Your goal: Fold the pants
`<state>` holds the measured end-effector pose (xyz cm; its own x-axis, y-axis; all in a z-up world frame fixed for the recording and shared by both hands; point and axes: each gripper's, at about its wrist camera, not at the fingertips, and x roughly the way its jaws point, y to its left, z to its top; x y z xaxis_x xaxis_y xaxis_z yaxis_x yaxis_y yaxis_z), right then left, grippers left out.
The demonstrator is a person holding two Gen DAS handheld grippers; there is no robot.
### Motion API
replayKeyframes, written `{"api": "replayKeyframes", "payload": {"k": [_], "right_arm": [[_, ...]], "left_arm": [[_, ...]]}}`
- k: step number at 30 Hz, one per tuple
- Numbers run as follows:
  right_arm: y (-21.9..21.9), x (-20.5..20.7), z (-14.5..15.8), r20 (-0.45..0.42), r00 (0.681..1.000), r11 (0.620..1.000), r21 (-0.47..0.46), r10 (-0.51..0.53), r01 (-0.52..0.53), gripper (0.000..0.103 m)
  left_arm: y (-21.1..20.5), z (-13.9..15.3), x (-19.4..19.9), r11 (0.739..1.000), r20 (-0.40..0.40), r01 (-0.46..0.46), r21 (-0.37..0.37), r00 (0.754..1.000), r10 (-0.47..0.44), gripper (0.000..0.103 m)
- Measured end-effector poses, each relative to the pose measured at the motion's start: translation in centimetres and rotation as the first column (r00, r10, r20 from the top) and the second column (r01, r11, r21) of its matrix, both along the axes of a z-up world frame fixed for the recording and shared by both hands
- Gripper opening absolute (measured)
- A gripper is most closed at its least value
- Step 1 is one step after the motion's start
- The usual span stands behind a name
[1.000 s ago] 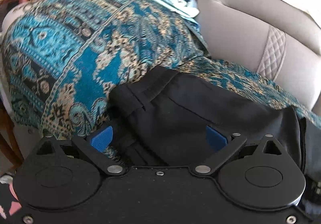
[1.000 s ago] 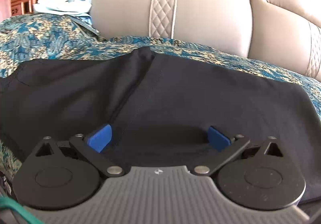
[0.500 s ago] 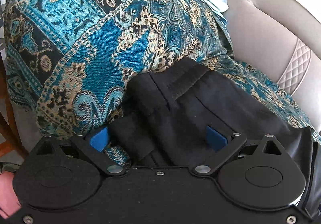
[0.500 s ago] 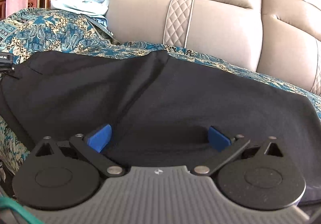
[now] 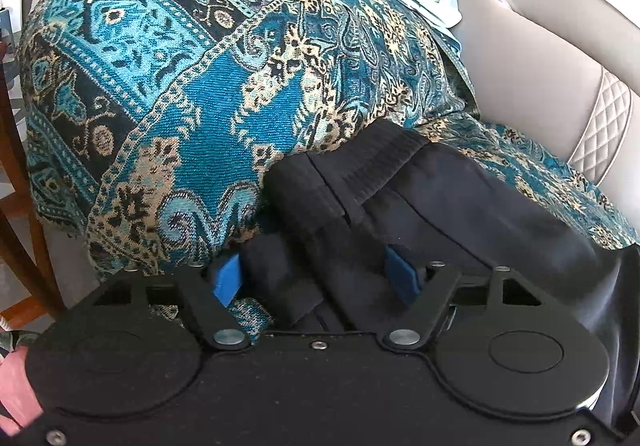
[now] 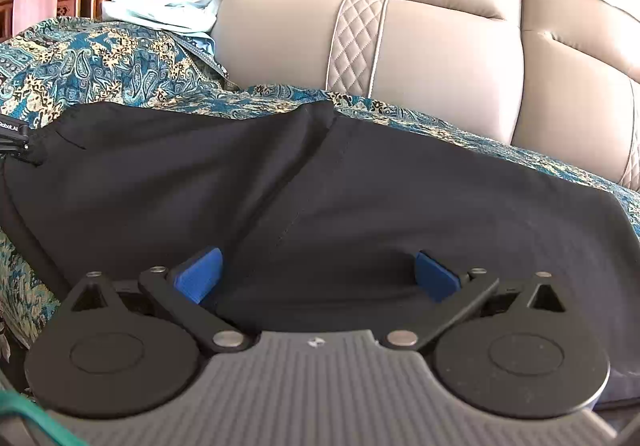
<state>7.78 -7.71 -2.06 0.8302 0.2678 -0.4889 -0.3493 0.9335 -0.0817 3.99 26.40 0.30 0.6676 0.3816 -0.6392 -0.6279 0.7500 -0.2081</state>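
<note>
Waistband shows only in left view, left claw closing round it; right claw apart over pants.

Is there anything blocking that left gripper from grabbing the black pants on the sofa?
Nothing visible blocks it. The left gripper already has the waistband end of the black pants between its blue pads, and its jaws are closing on the fabric. The patterned teal throw lies beside and beneath, not between.
</note>
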Motion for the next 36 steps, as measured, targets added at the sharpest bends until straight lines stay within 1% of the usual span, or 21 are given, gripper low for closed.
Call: {"api": "replayKeyframes", "payload": {"k": [7,10,11,12,14,17,19,20,21,22,23,25,26,27,28,31,32,33,34,35,36], "right_arm": [[0.0,0.0,0.0,-0.005,1.000,1.000,-0.002,0.000,0.000,0.103],[0.0,0.0,0.0,-0.005,1.000,1.000,-0.002,0.000,0.000,0.103],[0.0,0.0,0.0,-0.005,1.000,1.000,-0.002,-0.001,0.001,0.103],[0.0,0.0,0.0,-0.006,1.000,1.000,-0.002,0.000,0.000,0.103],[0.0,0.1,0.1,-0.014,1.000,1.000,-0.006,0.002,-0.002,0.103],[-0.6,0.3,1.1,-0.070,0.998,1.000,0.000,-0.007,0.007,0.103],[-2.7,0.4,2.0,-0.092,0.995,0.997,0.074,-0.028,0.034,0.103],[-4.4,0.5,2.6,-0.100,0.993,0.991,0.114,-0.055,0.067,0.103],[-6.1,0.5,3.1,-0.107,0.989,0.982,0.148,-0.100,0.116,0.103],[-8.3,0.5,3.6,-0.114,0.981,0.967,0.185,-0.159,0.178,0.103],[-10.4,0.5,4.0,-0.120,0.971,0.949,0.215,-0.207,0.229,0.103],[-14.7,-0.2,4.8,-0.128,0.941,0.907,0.253,-0.314,0.337,0.103],[-16.5,-0.5,5.1,-0.123,0.929,0.893,0.256,-0.349,0.369,0.103],[-18.1,-1.2,5.5,-0.115,0.916,0.882,0.250,-0.383,0.400,0.103],[-19.7,-1.9,6.0,-0.106,0.901,0.869,0.238,-0.421,0.434,0.103],[-23.3,-3.2,6.5,-0.106,0.862,0.831,0.227,-0.496,0.507,0.103],[-24.0,-3.4,6.6,-0.110,0.854,0.823,0.230,-0.508,0.519,0.103],[-24.8,-3.5,6.5,-0.117,0.848,0.815,0.233,-0.518,0.530,0.103],[-25.2,-3.7,6.4,-0.124,0.842,0.808,0.237,-0.525,0.539,0.103],[-25.6,-3.8,6.3,-0.131,0.840,0.805,0.243,-0.526,0.542,0.103],[-25.8,-3.9,6.2,-0.138,0.842,0.804,0.250,-0.522,0.539,0.103]], "left_arm": [[-0.3,0.2,-0.4,1.000,0.002,-0.016,-0.004,1.000,0.016,0.067],[-0.4,0.3,-0.6,1.000,0.006,-0.025,-0.002,1.000,0.025,0.059],[-0.5,0.4,-0.7,0.999,0.008,-0.034,0.008,0.999,0.034,0.047],[-0.7,0.7,-0.9,0.999,0.019,-0.034,0.020,0.999,0.033,0.025],[-1.1,1.5,-1.3,0.999,0.047,-0.015,0.039,0.999,0.013,0.012],[-2.5,3.7,-1.9,0.997,0.126,0.059,0.055,0.990,-0.065,0.008],[-4.3,6.0,-1.6,0.985,0.204,0.169,0.044,0.963,-0.174,0.008],[-6.1,7.4,-1.2,0.969,0.243,0.242,0.050,0.938,-0.247,0.007],[-8.0,8.5,-0.7,0.950,0.273,0.307,0.060,0.910,-0.312,0.007],[-10.3,9.5,-0.1,0.922,0.298,0.382,0.069,0.874,-0.385,0.007],[-13.1,10.4,0.5,0.886,0.322,0.456,0.086,0.828,-0.458,0.007],[-19.8,11.7,1.8,0.785,0.352,0.605,0.135,0.711,-0.609,0.008],[-23.0,11.8,2.5,0.731,0.354,0.670,0.130,0.658,-0.665,0.008],[-25.8,11.5,3.2,0.683,0.348,0.720,0.119,0.614,-0.708,0.009],[-29.1,10.9,4.1,0.620,0.318,0.777,0.111,0.563,-0.763,0.009],[-36.5,8.1,6.0,0.484,0.180,0.874,0.051,0.469,-0.865,0.019],[-38.2,7.1,6.2,0.448,0.141,0.894,0.027,0.440,-0.887,0.025],[-39.3,6.2,6.1,0.422,0.120,0.907,0.002,0.418,-0.900,0.030],[-39.7,5.6,5.7,0.408,0.114,0.913,-0.019,0.407,-0.906,0.034],[-39.5,5.4,5.3,0.400,0.123,0.916,-0.035,0.401,-0.908,0.045],[-39.0,5.3,4.7,0.400,0.134,0.915,-0.044,0.402,-0.906,0.049]]}}
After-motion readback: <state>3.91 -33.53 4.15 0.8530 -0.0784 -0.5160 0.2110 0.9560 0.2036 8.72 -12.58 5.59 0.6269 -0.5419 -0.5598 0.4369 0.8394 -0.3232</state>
